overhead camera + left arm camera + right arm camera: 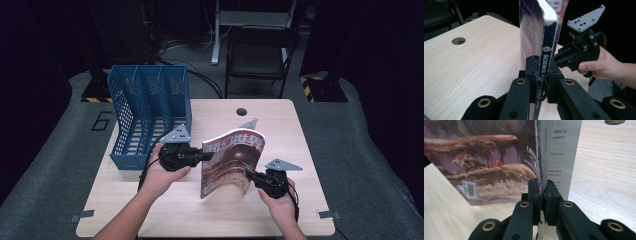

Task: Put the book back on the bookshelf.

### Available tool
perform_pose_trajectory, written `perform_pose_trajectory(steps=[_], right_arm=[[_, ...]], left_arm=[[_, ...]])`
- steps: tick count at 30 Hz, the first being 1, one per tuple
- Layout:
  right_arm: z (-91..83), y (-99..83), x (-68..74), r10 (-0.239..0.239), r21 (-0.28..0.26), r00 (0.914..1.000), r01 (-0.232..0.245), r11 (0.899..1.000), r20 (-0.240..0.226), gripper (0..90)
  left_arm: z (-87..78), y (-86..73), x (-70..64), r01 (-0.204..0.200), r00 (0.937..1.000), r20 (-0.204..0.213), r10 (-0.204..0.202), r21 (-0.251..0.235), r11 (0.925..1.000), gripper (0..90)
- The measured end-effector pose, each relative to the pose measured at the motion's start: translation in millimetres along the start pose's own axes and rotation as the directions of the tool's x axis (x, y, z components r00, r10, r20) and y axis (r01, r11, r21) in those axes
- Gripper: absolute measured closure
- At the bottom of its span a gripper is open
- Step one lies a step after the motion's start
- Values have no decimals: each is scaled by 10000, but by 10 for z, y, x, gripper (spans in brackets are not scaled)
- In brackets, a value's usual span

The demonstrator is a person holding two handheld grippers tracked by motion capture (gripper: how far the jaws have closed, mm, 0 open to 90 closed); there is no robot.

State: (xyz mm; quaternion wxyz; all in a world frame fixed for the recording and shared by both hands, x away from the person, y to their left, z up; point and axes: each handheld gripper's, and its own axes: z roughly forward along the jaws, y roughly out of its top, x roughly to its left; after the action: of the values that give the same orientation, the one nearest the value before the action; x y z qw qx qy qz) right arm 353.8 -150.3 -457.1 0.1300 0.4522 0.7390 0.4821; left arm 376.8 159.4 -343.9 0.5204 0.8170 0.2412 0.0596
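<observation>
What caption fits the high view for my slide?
Both grippers, left gripper and right gripper, hold a magazine upright beside the blue file rack.

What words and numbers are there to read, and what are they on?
"SCIENCE FICTION WORLD": on the spine of the magazine, clamped by the left gripper.
"6": on the grey floor mat.
Cover title, big Chinese characters: too blurred to read.
Barcode and inside-page print near the right gripper: too small.

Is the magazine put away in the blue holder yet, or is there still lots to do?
Not yet. Done: the magazine is lifted upright off the table. In hand: the left hand-held gripper clamps its spine, and the right hand-held gripper clamps its open page edge. Left, probably: carrying it over and sliding it into a slot of the blue file holder, whose visible slots look empty.
</observation>
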Motion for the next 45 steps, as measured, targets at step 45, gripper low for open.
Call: perform_pose_trajectory(steps=[45], right_arm=[[28, -197, -312, 1174, 609, 9930, -1180, 9912, 124, 559]], left_arm=[[25, -107, -264, -1243, 9878, 1021, 1172, 657, 9901, 834]])
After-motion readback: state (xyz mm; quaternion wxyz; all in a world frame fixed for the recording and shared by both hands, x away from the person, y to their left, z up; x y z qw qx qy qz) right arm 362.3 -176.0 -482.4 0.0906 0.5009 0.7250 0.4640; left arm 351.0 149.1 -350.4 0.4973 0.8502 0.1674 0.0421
